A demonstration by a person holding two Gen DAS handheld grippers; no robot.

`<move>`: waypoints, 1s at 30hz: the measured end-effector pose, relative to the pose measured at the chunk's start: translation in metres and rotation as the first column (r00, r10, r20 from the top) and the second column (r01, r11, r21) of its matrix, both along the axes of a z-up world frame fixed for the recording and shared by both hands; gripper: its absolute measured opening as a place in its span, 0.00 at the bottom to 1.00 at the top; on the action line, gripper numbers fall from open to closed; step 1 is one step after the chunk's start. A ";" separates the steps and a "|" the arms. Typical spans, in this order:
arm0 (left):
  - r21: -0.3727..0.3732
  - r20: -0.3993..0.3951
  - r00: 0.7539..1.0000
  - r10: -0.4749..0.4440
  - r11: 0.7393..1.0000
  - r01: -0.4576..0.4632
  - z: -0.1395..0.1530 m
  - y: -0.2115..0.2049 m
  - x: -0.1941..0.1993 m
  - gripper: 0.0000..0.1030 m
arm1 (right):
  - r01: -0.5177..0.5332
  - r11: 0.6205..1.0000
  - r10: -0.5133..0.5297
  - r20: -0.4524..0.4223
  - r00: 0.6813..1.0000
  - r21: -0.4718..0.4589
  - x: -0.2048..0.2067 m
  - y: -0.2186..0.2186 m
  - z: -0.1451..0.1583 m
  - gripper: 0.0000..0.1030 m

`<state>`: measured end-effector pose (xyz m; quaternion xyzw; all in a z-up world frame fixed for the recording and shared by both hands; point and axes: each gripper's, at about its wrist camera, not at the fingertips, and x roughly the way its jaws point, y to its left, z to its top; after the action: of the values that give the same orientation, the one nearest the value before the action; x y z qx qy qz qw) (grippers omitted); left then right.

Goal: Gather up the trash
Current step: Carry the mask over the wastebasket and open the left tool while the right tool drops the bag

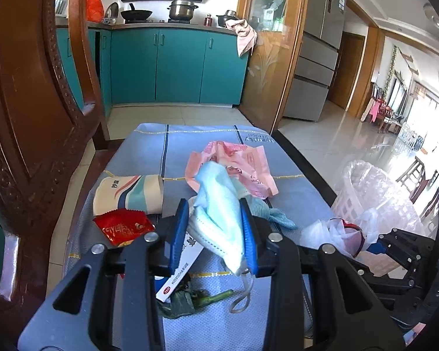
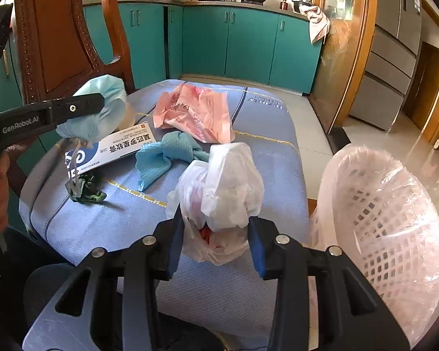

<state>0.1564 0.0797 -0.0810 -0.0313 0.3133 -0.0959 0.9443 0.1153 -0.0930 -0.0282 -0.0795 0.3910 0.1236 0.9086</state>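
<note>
My left gripper [image 1: 215,234] is shut on a light blue face mask [image 1: 219,204] and holds it above the blue cushion [image 1: 149,146]; the mask also shows in the right wrist view [image 2: 102,108]. My right gripper [image 2: 216,234] is shut on a crumpled white plastic bag [image 2: 222,193], just left of the white lined trash basket [image 2: 389,219]. On the cushion lie a pink wrapper [image 2: 196,111], a blue cloth [image 2: 166,152], a white medicine box [image 2: 117,149], a green leaf scrap [image 2: 87,190], a paper cup [image 1: 128,193] and a red packet [image 1: 123,228].
A carved wooden chair back [image 1: 35,93] stands at the left of the cushion. Teal kitchen cabinets [image 1: 175,64] and a grey fridge [image 1: 316,58] are behind. The trash basket [image 1: 374,193] stands on the tiled floor at the right.
</note>
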 end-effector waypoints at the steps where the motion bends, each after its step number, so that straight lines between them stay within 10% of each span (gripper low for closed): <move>1: 0.006 -0.001 1.000 -0.001 1.000 0.001 0.000 -0.002 0.000 0.34 | 0.000 1.000 0.000 0.002 1.000 -0.001 -0.001 0.002 0.000 0.38; 21: 0.080 -0.004 1.000 0.013 0.997 -0.013 -0.005 -0.012 0.001 0.34 | 0.010 1.000 -0.010 0.004 1.000 0.013 -0.001 0.001 -0.001 0.38; 30: 0.084 0.010 1.000 0.008 0.996 -0.009 -0.005 -0.020 -0.002 0.34 | 0.086 0.991 -0.102 0.153 0.983 0.105 -0.018 -0.045 0.053 0.38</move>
<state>0.1540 0.0601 -0.0863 0.0075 0.3124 -0.0788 0.9467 0.0977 -0.1376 0.0245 -0.0259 0.3145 0.0929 0.9443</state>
